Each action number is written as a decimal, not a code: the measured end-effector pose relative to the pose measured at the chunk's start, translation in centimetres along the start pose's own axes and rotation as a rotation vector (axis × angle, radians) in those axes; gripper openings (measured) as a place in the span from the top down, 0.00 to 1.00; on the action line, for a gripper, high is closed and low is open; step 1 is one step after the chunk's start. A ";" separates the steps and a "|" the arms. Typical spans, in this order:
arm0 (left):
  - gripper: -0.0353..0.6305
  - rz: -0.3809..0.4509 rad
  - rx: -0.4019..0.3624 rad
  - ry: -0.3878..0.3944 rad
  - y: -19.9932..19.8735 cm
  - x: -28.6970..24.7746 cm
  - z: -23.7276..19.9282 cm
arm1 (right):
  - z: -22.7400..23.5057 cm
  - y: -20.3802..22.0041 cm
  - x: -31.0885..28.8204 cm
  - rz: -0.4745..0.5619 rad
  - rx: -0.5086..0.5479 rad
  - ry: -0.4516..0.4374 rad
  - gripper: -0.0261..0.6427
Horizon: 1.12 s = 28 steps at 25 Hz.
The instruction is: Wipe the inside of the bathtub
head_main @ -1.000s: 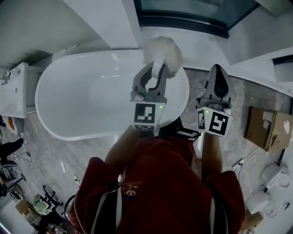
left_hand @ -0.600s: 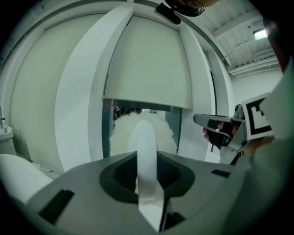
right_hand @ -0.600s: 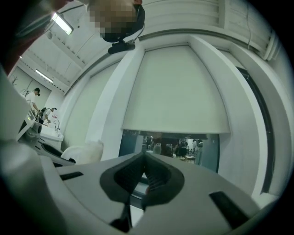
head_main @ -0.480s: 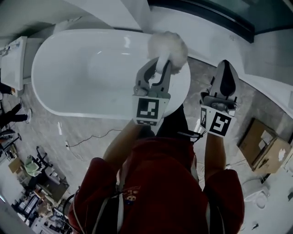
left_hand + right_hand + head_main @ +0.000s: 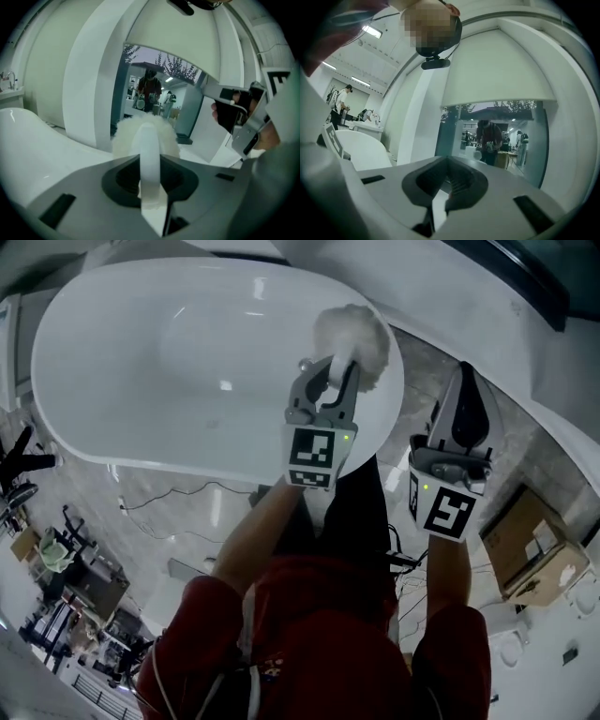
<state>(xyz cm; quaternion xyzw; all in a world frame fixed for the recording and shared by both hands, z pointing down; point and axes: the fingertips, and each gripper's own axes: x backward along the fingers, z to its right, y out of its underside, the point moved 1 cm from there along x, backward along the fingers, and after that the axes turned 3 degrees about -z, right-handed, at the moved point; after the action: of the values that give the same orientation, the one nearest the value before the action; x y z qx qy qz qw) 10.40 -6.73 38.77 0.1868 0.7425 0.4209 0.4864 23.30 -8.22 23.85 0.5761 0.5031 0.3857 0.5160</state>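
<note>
The white oval bathtub (image 5: 141,381) fills the upper left of the head view, and its rim also shows in the left gripper view (image 5: 28,140). My left gripper (image 5: 331,369) is shut on the white handle (image 5: 150,154) of a fluffy white duster (image 5: 352,334). The duster's head hangs over the tub's right end, above the rim. In the left gripper view the fluffy head (image 5: 129,136) sits just past the jaws. My right gripper (image 5: 466,395) is held to the right, outside the tub over the marble floor, shut with nothing in it (image 5: 447,161).
A cardboard box (image 5: 530,549) stands on the floor at the right. Cables (image 5: 178,498) and clutter (image 5: 56,559) lie below the tub at the left. A white column (image 5: 93,93) and a dark glass pane (image 5: 497,136) stand beyond the tub.
The tub now sits lower and larger in the head view. The left gripper with the duster has stayed over the tub's right end, and the right gripper has stayed beside it.
</note>
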 end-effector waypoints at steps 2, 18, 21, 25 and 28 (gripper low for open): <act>0.81 -0.032 0.024 -0.002 2.3 -1.8 -0.1 | -0.1 2.0 -0.7 -0.011 -0.004 -0.010 0.94; 0.81 -0.148 0.128 0.012 15.0 -13.5 -0.9 | -0.5 13.6 -2.7 -0.116 -0.037 -0.061 0.94; 0.81 -0.140 0.126 0.002 15.9 -14.1 -1.3 | -0.7 14.5 -3.0 -0.117 -0.042 -0.065 0.94; 0.81 -0.163 0.157 -0.020 18.5 -15.6 -2.7 | -1.5 15.9 -3.7 -0.123 -0.047 -0.080 0.94; 0.81 -0.183 0.178 -0.047 21.2 -17.3 -4.1 | -2.2 17.1 -4.4 -0.132 -0.042 -0.101 0.94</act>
<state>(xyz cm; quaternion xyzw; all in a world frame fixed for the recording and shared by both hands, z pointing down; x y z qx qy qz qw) 11.95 -8.25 66.34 0.1703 0.7793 0.3027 0.5216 23.43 -11.44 41.41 0.5496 0.5051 0.3317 0.5769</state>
